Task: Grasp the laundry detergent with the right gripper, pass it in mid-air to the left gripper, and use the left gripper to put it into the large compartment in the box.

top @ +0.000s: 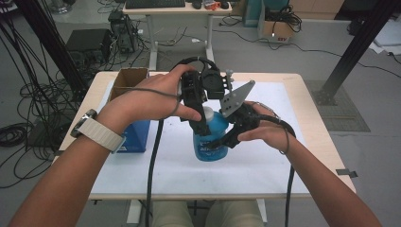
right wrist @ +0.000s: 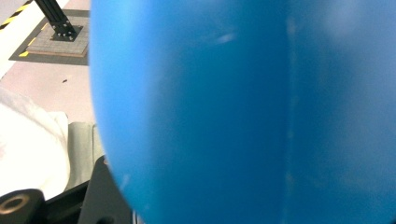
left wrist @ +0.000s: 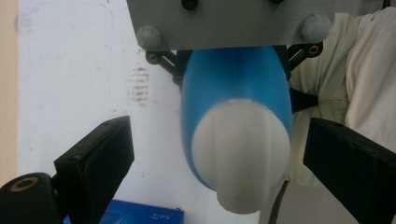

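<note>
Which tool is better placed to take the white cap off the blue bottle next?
Left, probably. The left tool hangs directly over the white cap, jaws open on either side of it. The right tool sits against the blue bottle body, apparently steadying it.

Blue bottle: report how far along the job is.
Done: the right claw grips the blue bottle, standing on the white mat. In hand: the left claw is open astride the white cap, not touching. Left: closing on the cap, probably to unscrew it.
</note>
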The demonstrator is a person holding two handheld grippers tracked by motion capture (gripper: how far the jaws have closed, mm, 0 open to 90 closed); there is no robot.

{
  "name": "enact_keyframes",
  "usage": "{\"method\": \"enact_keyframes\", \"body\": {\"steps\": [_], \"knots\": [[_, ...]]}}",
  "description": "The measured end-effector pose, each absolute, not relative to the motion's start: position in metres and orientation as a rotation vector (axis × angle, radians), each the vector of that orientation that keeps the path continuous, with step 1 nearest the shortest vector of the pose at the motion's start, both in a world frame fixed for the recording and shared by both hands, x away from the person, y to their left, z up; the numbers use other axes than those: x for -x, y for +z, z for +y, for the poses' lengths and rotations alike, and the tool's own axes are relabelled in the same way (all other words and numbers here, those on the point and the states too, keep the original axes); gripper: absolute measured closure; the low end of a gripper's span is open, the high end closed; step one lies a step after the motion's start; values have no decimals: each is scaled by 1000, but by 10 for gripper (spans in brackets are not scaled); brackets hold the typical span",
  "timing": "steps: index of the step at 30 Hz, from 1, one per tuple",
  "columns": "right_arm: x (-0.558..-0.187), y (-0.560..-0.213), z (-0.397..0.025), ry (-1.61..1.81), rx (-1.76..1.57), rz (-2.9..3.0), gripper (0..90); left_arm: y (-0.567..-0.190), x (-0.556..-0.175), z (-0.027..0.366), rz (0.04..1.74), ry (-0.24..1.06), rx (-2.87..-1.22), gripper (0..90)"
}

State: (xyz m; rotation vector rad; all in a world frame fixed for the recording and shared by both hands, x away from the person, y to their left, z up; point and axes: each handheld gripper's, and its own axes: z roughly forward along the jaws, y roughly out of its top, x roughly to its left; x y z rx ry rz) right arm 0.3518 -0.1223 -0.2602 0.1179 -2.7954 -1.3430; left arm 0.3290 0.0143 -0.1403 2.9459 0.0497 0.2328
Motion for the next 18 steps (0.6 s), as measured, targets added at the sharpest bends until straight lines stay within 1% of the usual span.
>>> {"method": "enact_keyframes", "body": {"steps": [18], "knots": [[-353, -260, -121, -1346, -121, -2800, 433, -141, -329, 16, 56, 224, -2943, 92]]}}
